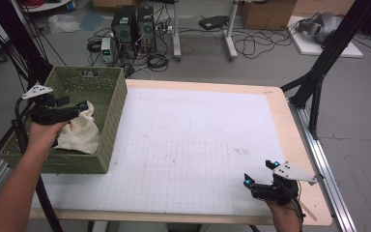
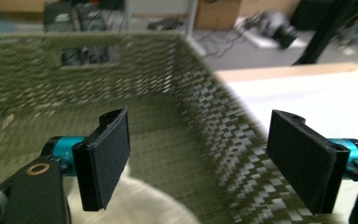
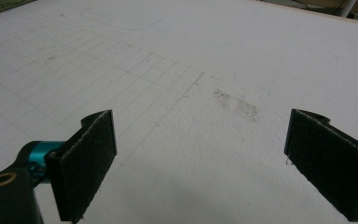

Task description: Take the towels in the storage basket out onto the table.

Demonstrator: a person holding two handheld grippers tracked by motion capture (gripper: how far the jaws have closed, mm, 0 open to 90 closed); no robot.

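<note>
Seen from above: a wide bench [image 1: 207, 145] topped with a white gridded sheet, pale wood showing at its edges. At the left end, a green woven basket [image 1: 111, 125], rectangular, with open-weave walls and a handle slot cut in its far wall. Inside the basket, a cream cloth [image 1: 82, 133], soft and rumpled, heaped against the near right wall.

Left tongs [image 1: 83, 107] held over the basket, tips just above the upper edge of the cloth, close to it or brushing it; contact cannot be told. In the left gripper view, left tongs [image 2: 205, 158] spread wide, nothing between the two flat black padded jaws. Cream cloth [image 2: 135, 205] lying low between and beneath the jaws, nearer the left one, its surface nubbly like towelling. Behind it, the basket [image 2: 200, 98] wall, a tight plaited weave in olive green, blurred.

Right tongs [image 1: 258, 174] near the front right corner of the bench, well apart from basket and cloth. In the right gripper view, right tongs [image 3: 200, 163] also spread wide and empty, hovering just over the bare white sheet [image 3: 177, 70], with thin pencil-grey grid lines and a small dark smudge [image 3: 235, 103] ahead of the jaws.

Beyond the bench, a grey floor with tangled cables and computer towers [image 1: 133, 26].
</note>
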